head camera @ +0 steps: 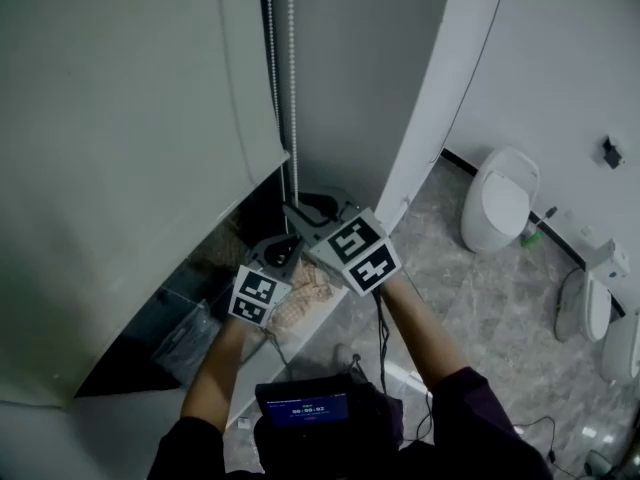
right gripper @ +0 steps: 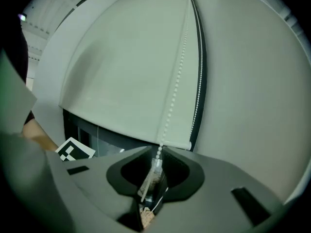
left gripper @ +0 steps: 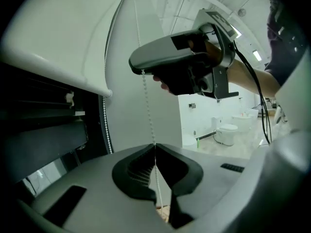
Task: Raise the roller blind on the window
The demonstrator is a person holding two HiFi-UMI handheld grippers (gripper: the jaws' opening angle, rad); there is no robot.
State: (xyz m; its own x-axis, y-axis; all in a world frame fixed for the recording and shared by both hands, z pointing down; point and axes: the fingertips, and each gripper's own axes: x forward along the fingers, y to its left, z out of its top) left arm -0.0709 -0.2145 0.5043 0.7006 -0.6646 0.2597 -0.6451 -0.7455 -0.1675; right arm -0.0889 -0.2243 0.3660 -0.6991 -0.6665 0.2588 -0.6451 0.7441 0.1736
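White bead chain [left gripper: 148, 110] clamped between fingers of left gripper [left gripper: 155, 147], also right gripper [right gripper: 159, 152] just above.

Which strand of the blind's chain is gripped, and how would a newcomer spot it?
Find the big pale roller blind and follow its right edge, where two white bead-chain strands hang. The gripped strand runs into the right claw and, lower, the left claw, both shut on it. The free strand hangs untouched in the dark gap beside the blind.
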